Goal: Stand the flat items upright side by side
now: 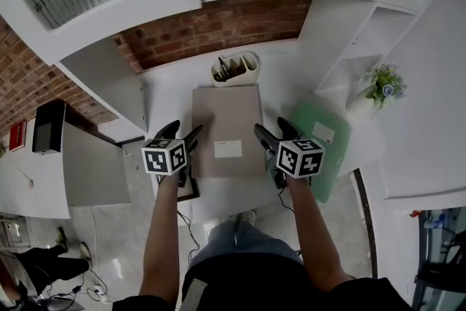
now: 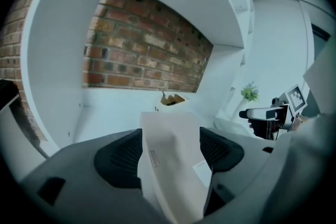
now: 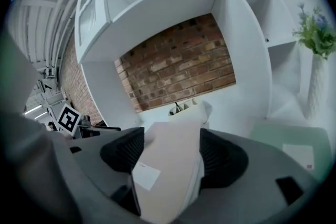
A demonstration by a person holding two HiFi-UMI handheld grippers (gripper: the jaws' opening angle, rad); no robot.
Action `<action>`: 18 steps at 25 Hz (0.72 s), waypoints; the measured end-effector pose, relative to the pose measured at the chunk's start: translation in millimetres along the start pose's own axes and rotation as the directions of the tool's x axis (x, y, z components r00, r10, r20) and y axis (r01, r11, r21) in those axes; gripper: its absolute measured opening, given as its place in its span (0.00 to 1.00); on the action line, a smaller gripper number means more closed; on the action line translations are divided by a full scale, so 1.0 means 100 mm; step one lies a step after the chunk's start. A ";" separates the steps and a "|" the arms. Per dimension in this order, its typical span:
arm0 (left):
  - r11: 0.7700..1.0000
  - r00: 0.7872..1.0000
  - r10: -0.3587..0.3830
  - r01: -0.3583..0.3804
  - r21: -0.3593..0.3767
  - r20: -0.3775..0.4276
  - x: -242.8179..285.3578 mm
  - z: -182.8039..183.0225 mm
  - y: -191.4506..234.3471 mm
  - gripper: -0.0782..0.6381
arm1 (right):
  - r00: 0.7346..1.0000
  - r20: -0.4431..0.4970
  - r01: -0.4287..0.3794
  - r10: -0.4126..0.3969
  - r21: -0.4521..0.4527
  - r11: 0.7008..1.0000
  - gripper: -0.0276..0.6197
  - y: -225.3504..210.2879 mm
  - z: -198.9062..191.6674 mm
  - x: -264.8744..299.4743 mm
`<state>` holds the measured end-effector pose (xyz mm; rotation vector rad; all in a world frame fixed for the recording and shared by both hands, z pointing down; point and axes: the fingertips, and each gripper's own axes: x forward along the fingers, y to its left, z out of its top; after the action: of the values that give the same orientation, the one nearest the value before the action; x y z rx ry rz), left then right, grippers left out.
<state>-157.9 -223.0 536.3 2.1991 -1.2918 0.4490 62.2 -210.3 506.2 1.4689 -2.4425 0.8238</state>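
The beige folder [image 1: 226,120] lies flat at the middle of the white tabletop [image 1: 171,95], its long side running from 6 to 12 o'clock and a white label on its top face near the 6 o'clock end. The left gripper [image 1: 183,130] is at the folder's 7 o'clock corner and the right gripper [image 1: 271,129] at its 5 o'clock corner, both angled forward and down. Each gripper's jaws stand wide apart. In the left gripper view and the right gripper view the folder's near corner shows in the gap between the pads, with no pad clearly pressing on it. A green folder [image 1: 324,149] lies flat at the beige one's 3 o'clock, just beside the right gripper. A pen holder [image 1: 235,69] stands at 12 o'clock against the brick wall [image 1: 218,25], and a plant [image 1: 384,84] in a white vase at 2 o'clock.
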 end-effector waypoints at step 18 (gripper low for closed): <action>0.977 0.912 -0.120 0.040 -0.207 -0.392 0.81 -0.65 0.24 0.58 | 0.890 -0.453 0.035 0.057 0.193 0.981 0.60 -0.41 -0.89 0.99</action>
<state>-140.7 -249.1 637.9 1.8632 -0.9729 0.6727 36.3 -252.2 635.7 1.1463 -2.0622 1.2794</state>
